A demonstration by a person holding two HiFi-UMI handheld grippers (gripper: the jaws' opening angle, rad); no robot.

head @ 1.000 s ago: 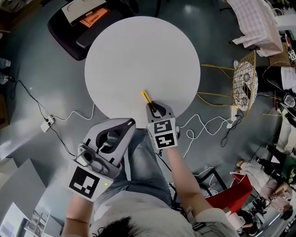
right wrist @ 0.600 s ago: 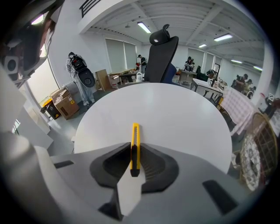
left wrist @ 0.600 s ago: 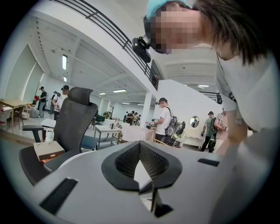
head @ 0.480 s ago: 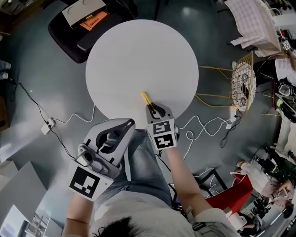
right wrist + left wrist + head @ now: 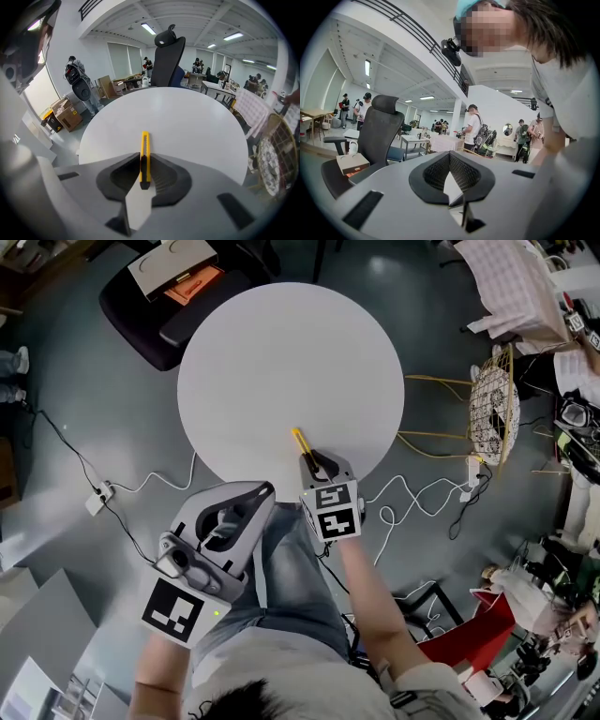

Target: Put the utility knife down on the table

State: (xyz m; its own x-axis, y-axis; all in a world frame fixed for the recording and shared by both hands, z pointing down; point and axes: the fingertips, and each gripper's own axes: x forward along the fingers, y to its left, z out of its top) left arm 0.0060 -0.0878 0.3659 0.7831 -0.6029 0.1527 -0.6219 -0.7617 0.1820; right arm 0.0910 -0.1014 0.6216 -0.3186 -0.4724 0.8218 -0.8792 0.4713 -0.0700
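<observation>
Head view: right gripper [image 5: 314, 463] at the near rim of the round table [image 5: 281, 343]. The yellow utility knife [image 5: 299, 440] sticks out over the top; contact with it is unclear. Left gripper [image 5: 246, 502] hangs off the table.

Left gripper view: jaws closed, nothing between them.

Right gripper view: jaws clamp the knife's rear end.

Step, likely: set-down. Next: lower flat, then release.

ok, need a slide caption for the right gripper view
Right gripper shut on a yellow utility knife, its tip pointing out over the round white table.
</observation>
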